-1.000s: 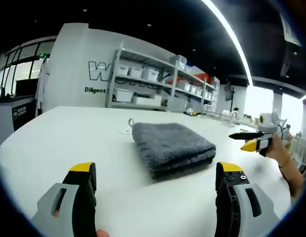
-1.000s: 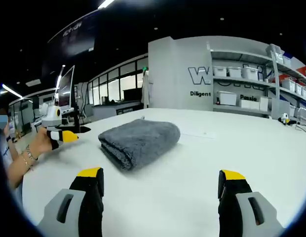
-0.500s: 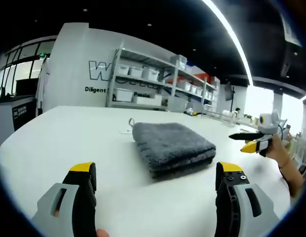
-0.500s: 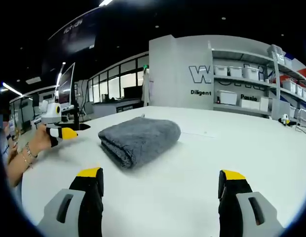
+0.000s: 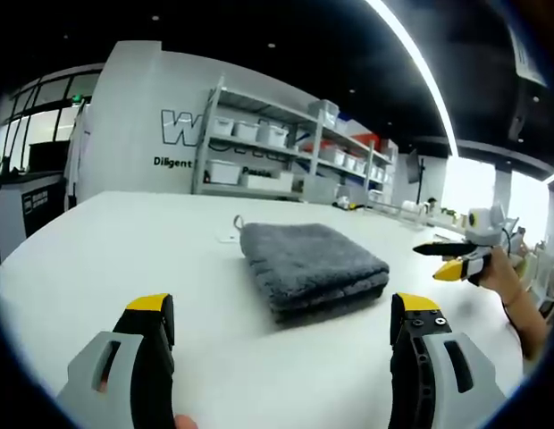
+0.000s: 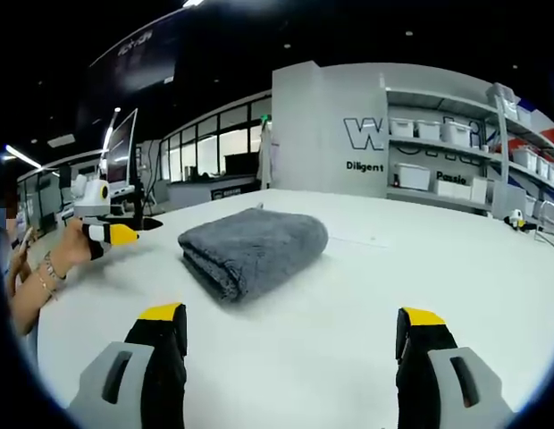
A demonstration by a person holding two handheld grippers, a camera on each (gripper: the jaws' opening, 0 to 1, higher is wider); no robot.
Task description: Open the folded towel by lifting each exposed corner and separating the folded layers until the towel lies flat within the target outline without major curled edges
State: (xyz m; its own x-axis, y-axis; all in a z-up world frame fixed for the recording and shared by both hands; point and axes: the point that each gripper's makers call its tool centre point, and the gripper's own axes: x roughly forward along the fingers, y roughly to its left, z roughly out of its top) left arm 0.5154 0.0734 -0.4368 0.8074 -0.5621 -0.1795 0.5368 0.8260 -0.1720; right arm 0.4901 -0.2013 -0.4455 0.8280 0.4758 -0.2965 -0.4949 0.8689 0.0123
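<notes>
A folded grey towel (image 5: 313, 266) lies on the white table (image 5: 125, 250), with a small loop at its far left corner. My left gripper (image 5: 281, 326) is open, low over the table, a short way in front of the towel. In the right gripper view the same towel (image 6: 252, 249) lies ahead and to the left. My right gripper (image 6: 290, 331) is also open and holds nothing. The right gripper (image 5: 456, 259) also appears at the right of the left gripper view, held by a hand, and the left gripper (image 6: 112, 232) at the left of the right gripper view.
Metal shelves (image 5: 286, 156) with white bins stand against the far wall behind the table. A monitor (image 6: 119, 161) stands at the table's far left in the right gripper view. A small white tag (image 5: 226, 238) lies beside the towel.
The right gripper view has shifted slightly; the towel has not moved and both grippers remain open.
</notes>
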